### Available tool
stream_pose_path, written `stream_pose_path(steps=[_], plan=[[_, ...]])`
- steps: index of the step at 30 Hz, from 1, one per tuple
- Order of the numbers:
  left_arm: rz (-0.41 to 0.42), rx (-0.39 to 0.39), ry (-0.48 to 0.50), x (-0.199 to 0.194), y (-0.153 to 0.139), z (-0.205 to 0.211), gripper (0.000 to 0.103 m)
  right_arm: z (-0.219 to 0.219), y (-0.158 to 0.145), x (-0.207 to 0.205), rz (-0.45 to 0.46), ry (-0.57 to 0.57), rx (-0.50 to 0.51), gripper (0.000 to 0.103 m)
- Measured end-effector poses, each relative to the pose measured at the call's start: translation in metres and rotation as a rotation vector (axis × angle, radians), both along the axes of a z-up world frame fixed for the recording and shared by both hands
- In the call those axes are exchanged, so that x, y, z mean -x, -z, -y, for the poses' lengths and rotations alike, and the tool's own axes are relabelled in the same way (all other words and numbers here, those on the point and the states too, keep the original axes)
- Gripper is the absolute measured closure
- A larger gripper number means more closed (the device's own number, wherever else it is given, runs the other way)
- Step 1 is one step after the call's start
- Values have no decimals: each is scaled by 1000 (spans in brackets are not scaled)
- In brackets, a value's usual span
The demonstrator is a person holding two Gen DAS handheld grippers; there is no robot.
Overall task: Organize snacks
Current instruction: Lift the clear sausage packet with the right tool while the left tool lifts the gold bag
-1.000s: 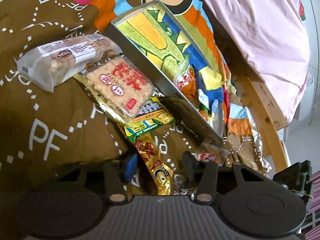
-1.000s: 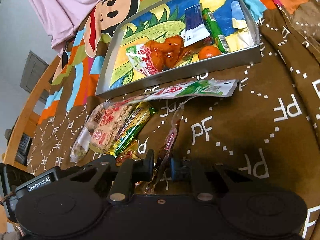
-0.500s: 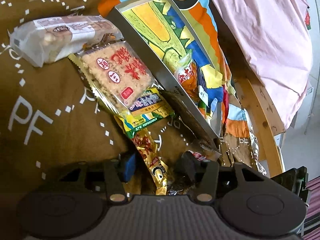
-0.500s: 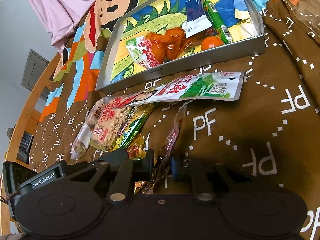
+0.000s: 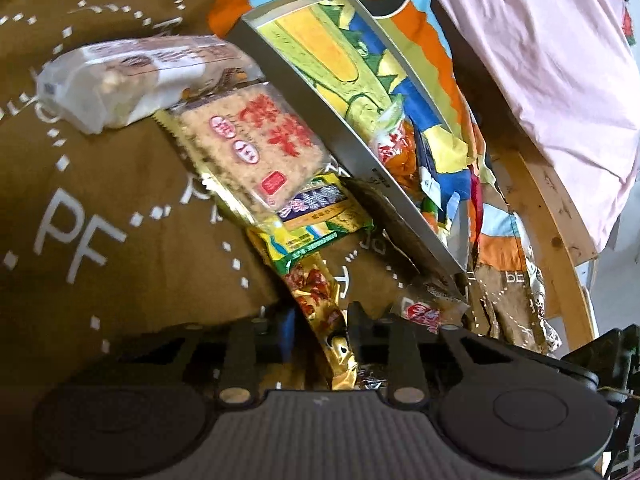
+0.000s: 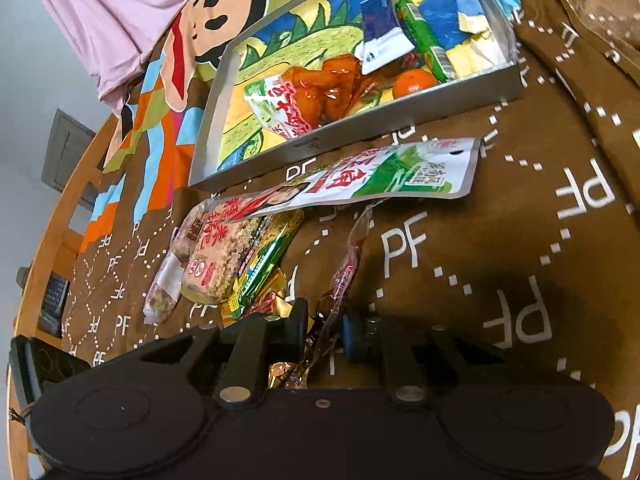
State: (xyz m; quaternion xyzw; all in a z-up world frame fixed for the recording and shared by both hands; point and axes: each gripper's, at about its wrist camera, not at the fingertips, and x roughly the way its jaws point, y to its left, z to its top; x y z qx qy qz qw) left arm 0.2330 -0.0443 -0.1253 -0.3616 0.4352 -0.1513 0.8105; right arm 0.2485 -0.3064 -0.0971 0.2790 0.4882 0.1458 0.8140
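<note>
Step in hand: pick-up. Left gripper (image 5: 320, 322) jaws have just closed, pinching gold-and-red foil snack packet (image 5: 324, 312). Right gripper (image 6: 323, 322) jaws pinching slim clear-wrapped red-print snack stick (image 6: 346, 276).

Next move, judged: lift both, carry ahead of jaws over near wall of silver rectangular tray (image 6: 400, 120).

Edges: tray wall upright; flat green-white pouch (image 6: 380, 178) lies between jaws and tray. Open brown blanket (image 6: 520, 280) right of right jaws.

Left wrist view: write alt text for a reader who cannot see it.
The left tongs have just closed on a gold snack packet lying on a brown cloth. Beyond it more snack packs overlap beside a silver tray holding wrapped snacks.
</note>
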Motion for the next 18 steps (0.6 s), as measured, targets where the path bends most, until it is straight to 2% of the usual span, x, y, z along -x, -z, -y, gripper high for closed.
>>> stream_pose_path(steps=[3, 8, 13, 18], plan=[[-11, 15, -13, 6, 0, -3, 75, 1, 0, 4, -11, 11, -14, 84], [-1, -13, -48, 24, -10, -3, 77, -2, -5, 16, 1, 23, -11, 86], [49, -32, -99, 50, -20, -7, 81, -6, -12, 35, 18, 26, -14, 87], [13, -11, -134, 74, -12, -15, 84, -8, -19, 52, 37, 19, 4, 88]])
